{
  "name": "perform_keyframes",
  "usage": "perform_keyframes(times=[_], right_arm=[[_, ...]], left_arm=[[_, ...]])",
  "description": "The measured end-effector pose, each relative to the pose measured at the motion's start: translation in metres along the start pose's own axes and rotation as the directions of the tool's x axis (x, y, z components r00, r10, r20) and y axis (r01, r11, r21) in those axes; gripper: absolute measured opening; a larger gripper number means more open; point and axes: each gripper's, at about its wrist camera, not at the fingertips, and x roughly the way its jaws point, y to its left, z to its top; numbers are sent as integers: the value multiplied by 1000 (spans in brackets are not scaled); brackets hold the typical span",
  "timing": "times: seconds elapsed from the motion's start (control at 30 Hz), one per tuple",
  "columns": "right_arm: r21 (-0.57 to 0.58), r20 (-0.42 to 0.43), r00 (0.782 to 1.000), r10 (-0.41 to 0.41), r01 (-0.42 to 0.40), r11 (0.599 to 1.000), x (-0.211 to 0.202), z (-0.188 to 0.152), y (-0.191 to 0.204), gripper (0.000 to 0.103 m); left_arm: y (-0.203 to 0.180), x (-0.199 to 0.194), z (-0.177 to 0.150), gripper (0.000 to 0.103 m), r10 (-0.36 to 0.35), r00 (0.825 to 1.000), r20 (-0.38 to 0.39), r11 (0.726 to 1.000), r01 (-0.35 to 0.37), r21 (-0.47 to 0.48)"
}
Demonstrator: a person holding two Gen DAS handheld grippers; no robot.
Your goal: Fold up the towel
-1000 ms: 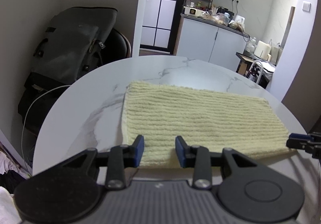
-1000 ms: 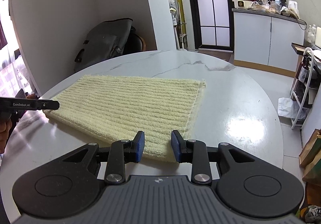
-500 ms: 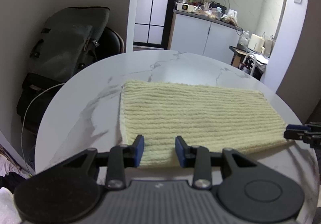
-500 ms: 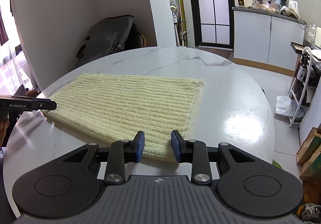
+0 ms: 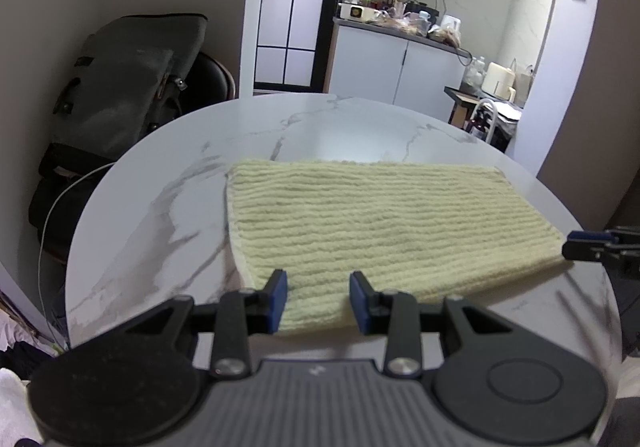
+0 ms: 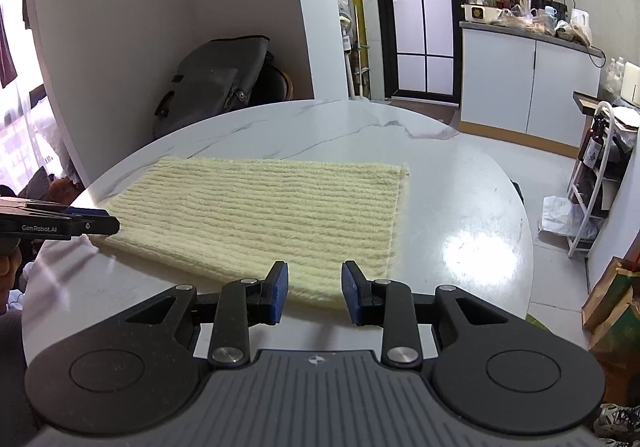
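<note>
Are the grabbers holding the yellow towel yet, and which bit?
Nothing is held yet. The left gripper and the right gripper are both open, poised at the near edge of the towel, which lies flat on the table.

Pale yellow ribbed towel point(image 5: 384, 223) point(image 6: 260, 215): spread flat, rectangular, on round marble table point(image 5: 160, 215).
</note>
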Motion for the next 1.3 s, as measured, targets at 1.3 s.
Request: perform_keyframes(times=[1.3], right_arm=[[12,45,998,34,-35,999,-84,-62,45,34]], left_arm=[[-90,-43,-58,38,-178,984,4,980,177,89]])
